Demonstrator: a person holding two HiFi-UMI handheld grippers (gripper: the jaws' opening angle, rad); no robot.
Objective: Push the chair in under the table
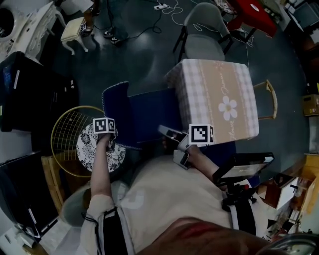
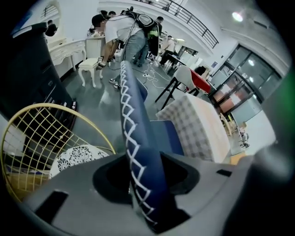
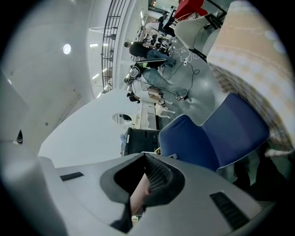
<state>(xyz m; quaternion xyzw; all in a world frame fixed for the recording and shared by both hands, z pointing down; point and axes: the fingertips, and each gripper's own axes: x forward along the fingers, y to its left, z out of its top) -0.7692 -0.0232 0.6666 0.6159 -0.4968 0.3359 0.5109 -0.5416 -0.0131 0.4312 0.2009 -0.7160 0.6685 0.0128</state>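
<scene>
A furniture-crowded studio hall: mismatched chairs [image 1: 202, 37] and loose cables [image 1: 172, 12] ring a cloth-covered desk [image 1: 202, 82] on dark floor [image 1: 144, 57], a railed gallery [image 2: 184, 16] above.

Gold wire chair [image 1: 62, 124] with patterned cushion [image 1: 92, 152] just left of and below left tongs [image 1: 108, 133]. Black cabinet [image 1: 30, 94] further left. White stool [image 1: 75, 31] and floor cables [image 1: 167, 7] well ahead. Grey chair [image 1: 202, 30] and red chair [image 1: 254, 15] far ahead of right tongs [image 1: 165, 132]. People [image 2: 129, 37] in far background.
</scene>
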